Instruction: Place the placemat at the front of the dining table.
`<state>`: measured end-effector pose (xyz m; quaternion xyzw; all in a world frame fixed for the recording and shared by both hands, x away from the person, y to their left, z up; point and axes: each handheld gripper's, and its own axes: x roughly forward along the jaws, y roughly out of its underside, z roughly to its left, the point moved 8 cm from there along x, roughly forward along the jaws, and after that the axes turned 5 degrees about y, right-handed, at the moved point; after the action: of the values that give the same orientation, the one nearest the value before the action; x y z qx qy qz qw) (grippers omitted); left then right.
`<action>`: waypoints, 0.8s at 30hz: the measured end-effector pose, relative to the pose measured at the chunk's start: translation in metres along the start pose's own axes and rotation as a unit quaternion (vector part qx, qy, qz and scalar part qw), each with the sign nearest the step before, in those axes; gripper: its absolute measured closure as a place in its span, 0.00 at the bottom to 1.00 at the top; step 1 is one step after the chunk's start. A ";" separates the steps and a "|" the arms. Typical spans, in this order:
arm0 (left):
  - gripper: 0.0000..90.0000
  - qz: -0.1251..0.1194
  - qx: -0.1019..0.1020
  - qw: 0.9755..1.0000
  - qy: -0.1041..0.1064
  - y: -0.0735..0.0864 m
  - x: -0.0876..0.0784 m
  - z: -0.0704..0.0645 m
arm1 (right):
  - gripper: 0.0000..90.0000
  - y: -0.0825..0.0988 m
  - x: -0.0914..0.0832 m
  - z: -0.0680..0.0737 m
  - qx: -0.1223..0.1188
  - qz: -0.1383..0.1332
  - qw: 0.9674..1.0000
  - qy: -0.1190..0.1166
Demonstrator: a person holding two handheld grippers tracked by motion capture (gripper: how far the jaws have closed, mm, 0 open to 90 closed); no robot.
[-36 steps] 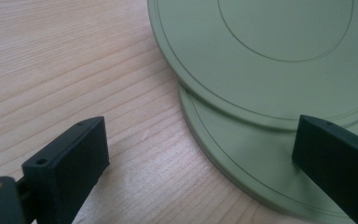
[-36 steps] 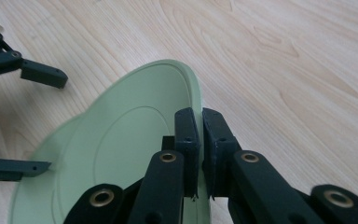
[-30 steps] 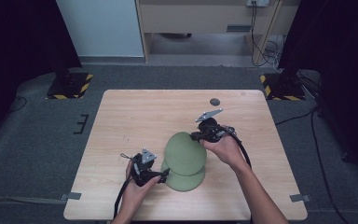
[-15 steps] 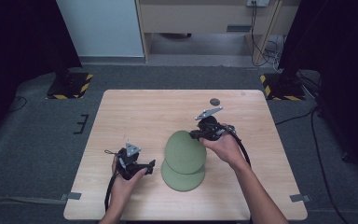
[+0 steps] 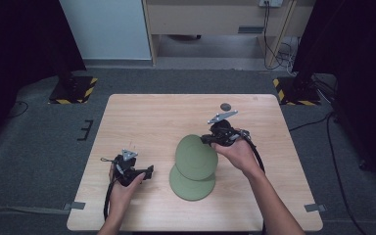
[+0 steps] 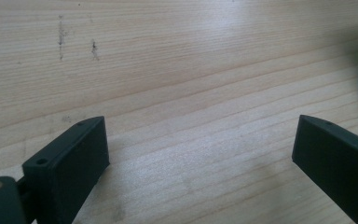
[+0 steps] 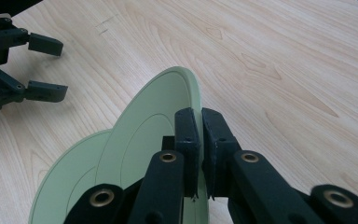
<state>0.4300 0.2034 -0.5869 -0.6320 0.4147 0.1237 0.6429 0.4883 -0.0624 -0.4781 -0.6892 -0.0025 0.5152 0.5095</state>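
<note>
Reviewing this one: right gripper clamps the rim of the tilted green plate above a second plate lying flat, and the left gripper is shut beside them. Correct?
Not quite. The left gripper is open, its jaws wide apart over bare table, as the left gripper view shows. The right gripper does clamp the tilted plate above the flat plate.

The right tongs (image 5: 209, 140) grip a green plate (image 5: 196, 157) tilted on edge over another plate (image 5: 192, 184) lying flat; the left tongs (image 5: 147, 172) gape apart on the table (image 5: 142, 117).
</note>
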 end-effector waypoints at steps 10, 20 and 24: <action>0.03 0.001 0.007 1.000 -0.014 0.002 0.003 0.003 | 0.96 -0.001 -0.004 -0.001 0.010 -0.003 1.000 -0.003; 0.01 0.010 0.025 0.999 -0.031 0.003 0.006 0.001 | 0.96 -0.005 -0.008 -0.001 0.010 -0.010 1.000 -0.004; 0.01 0.011 0.026 0.999 -0.031 0.003 0.006 0.001 | 0.96 -0.008 -0.011 0.002 0.005 -0.013 1.000 -0.005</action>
<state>0.4318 0.2027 -0.5936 -0.6065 0.4041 0.1395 0.6703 0.4860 -0.0631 -0.4646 -0.6841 -0.0116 0.5121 0.5193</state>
